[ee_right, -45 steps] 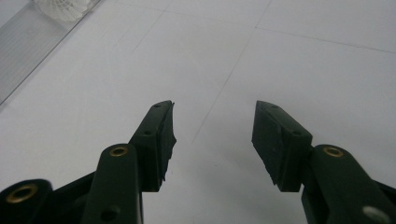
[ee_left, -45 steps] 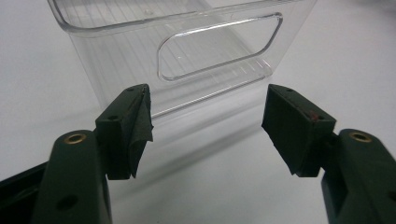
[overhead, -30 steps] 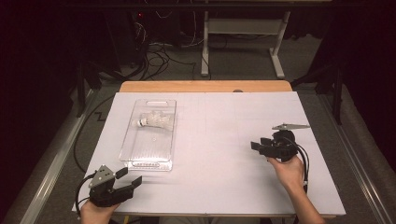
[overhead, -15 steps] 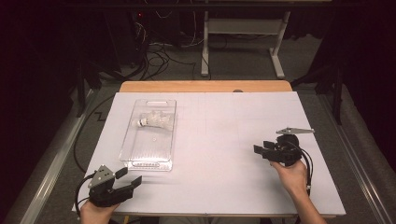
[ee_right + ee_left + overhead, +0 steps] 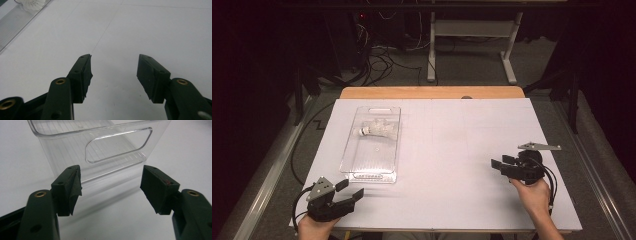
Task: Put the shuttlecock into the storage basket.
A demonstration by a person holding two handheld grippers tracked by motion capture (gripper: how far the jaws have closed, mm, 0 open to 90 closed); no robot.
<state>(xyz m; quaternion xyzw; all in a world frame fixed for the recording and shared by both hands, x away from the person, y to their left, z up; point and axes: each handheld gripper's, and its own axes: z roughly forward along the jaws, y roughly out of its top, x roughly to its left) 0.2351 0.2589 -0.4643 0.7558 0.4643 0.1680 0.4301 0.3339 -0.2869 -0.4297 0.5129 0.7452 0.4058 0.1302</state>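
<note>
- Left claw (image 5: 346, 196) at the near left corner of the desk (image 5: 452, 150), held by a hand (image 5: 314, 227); jaws wide apart, nothing between them, nothing touched.
- Left gripper view: left claw (image 5: 110, 185) points at the near end wall of the clear bin (image 5: 100, 147), close to it but apart; its pads (image 5: 157, 187) are bare.
- Clear bin (image 5: 374, 165) lies lengthwise on the left half of the desk, just beyond the left claw; transparent plastic, ribbed floor, slot handle cut in each end.
- Shuttlecock (image 5: 376, 130) lies on its side in the far half of the bin, white, cork end toward the bin's left wall.
- Right claw (image 5: 502, 161) at the right edge of the desk, pointing left, well apart from the bin; jaws have just been opening, now wide, with nothing between them.
- Right gripper view: right claw (image 5: 115, 72) over bare white desk; the bin's edge (image 5: 17, 22) and the shuttlecock's feathers (image 5: 32, 3) sit in the top left corner.
- High view gives the whole layout; left gripper view adds the handle slot and ribbing up close.
</note>
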